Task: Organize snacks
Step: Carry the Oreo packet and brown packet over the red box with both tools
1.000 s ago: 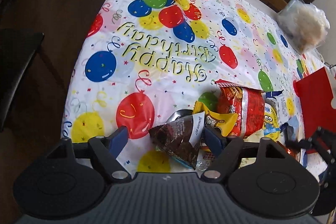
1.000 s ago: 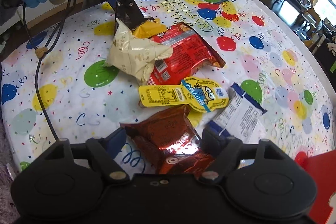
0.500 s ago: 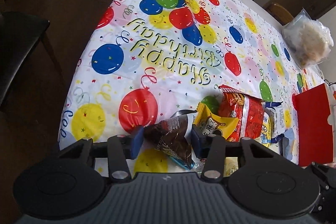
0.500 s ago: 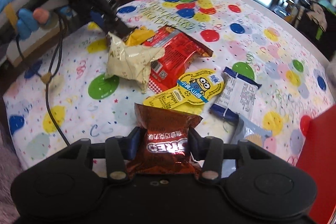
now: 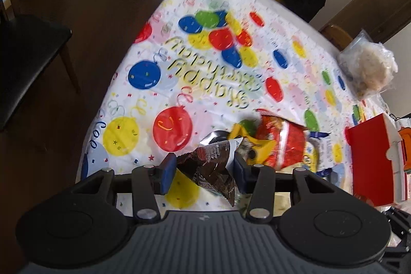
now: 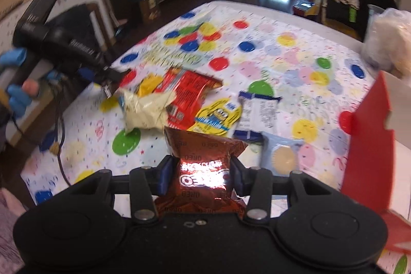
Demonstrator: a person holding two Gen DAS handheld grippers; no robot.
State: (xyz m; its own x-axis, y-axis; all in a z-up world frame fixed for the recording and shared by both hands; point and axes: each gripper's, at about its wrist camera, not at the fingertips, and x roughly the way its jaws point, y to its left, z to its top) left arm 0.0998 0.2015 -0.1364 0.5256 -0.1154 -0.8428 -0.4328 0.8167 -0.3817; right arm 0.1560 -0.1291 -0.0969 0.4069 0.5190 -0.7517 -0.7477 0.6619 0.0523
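A: Look at the right gripper (image 6: 200, 171), low centre of its own view. Both blue pads are pressed on a brown foil packet (image 6: 205, 168), and "OREO" reads upside down across the shiny front.

B: The left gripper (image 5: 204, 167) has a grip too. It pinches a dark crinkled wrapper (image 5: 210, 166) with a white label; the print on it is too small for me to read.

A: Seen from the right camera, that one shows a pale cream back (image 6: 146, 109), hanging above the cloth at centre left, with a blue-gloved hand (image 6: 15, 84) on the handle.

B: "Happy Birthday" in yellow script runs across the balloon tablecloth (image 5: 231, 84), upside down from the left camera.

A: Lying on the cloth mid-frame: a red snack bag (image 6: 190, 94), a yellow Minions pack (image 6: 218, 117), a white-and-blue sachet (image 6: 259, 112), and a pale blue pack (image 6: 282, 156) showing a round biscuit.

B: A red box (image 6: 367, 145) stands at the right edge. Its side carries no writing I can make out.
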